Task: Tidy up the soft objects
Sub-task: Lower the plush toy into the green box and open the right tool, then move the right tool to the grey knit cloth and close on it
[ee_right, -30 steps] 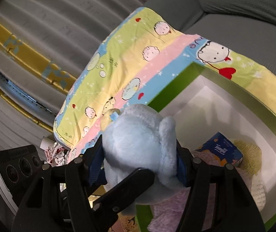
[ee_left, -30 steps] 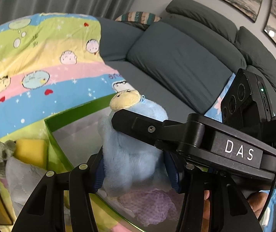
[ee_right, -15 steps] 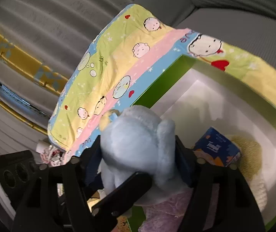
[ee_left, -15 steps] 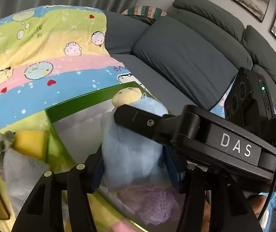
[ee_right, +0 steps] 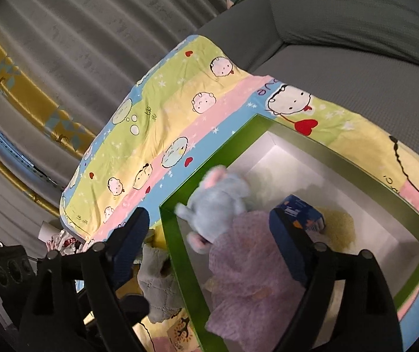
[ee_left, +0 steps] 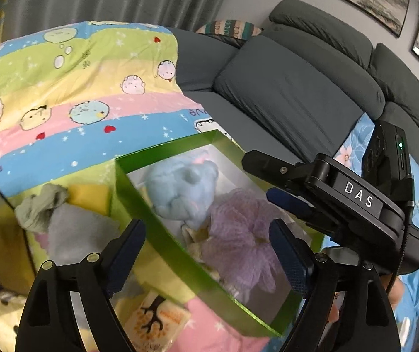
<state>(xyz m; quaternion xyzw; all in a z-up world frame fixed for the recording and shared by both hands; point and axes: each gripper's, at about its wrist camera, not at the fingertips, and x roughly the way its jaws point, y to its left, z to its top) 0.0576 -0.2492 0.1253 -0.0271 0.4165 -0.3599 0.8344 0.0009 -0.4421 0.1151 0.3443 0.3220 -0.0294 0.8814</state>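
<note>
Left wrist view: left claw (ee_left: pixel 206 252) is gaping wide with nothing between its dark blue ribbed pads, hanging over the near wall of the green box (ee_left: pixel 177 252), a glossy rectangular carton with a pale lining. The fluffy light-blue plush toy (ee_left: pixel 180 190) is lying inside the box at its far end, touching a lavender knitted cloth (ee_left: pixel 238 234) bunched beside it. Outside the box on the left, a quilted grey cloth (ee_left: pixel 74 231), a crumpled grey-green rag (ee_left: pixel 39 208) and a yellow sponge (ee_left: pixel 89 196) are sitting on the striped cartoon-print blanket (ee_left: pixel 63 96), with "love" printed on it. The right claw (ee_left: pixel 274 193) is reaching in from the right, its black body labelled "DAS". A grey fabric sofa (ee_left: pixel 291 94) is filling the background. Right wrist view: right claw (ee_right: pixel 209 243) is also spread wide and empty, straddling the box wall (ee_right: pixel 180 252). The plush toy (ee_right: pixel 218 202) is lying blurred inside, against the lavender cloth (ee_right: pixel 247 270). A blue tissue pack (ee_right: pixel 303 211) with unreadable print is lying on a pale yellow fuzzy item (ee_right: pixel 341 226).
</note>
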